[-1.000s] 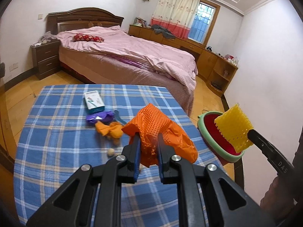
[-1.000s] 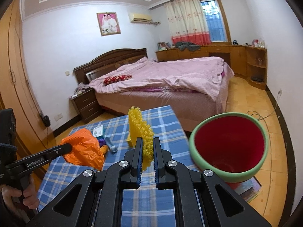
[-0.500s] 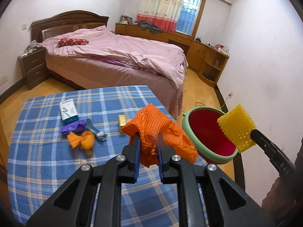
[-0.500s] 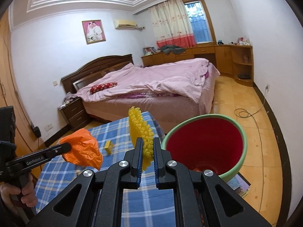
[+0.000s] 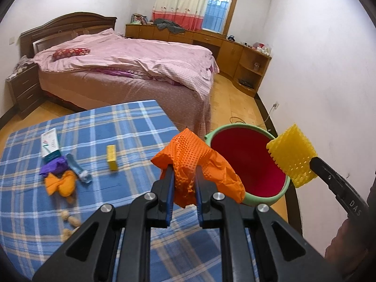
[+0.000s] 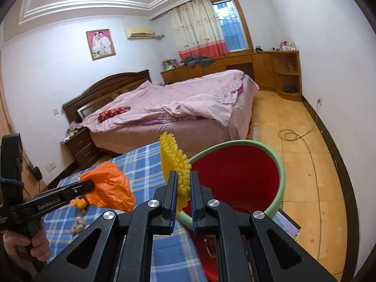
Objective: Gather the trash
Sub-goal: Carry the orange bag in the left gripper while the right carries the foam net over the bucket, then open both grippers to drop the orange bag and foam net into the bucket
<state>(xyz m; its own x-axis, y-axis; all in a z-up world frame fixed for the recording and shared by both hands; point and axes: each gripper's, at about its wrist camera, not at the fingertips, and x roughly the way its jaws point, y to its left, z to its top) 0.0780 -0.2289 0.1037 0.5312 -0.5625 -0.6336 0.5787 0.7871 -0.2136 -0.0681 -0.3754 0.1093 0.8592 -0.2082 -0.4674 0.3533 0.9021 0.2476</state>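
Blue plaid table [image 5: 98, 127], white box [image 5: 49, 145], yellow box [image 5: 111, 157], orange wrapper [image 5: 60, 183], peanuts [image 5: 70, 221]

My left gripper [image 5: 184, 179] pinches a crumpled orange textured wrapper [image 5: 199, 164] beside the green-rimmed red bin [image 5: 249, 164]. My right gripper [image 5: 312, 162] holds a yellow foam net [image 5: 292, 155] at the bin's far rim.

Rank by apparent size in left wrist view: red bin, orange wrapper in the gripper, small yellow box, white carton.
1. red bin
2. orange wrapper, though it is nearest the camera, which inflates it
3. white carton
4. small yellow box
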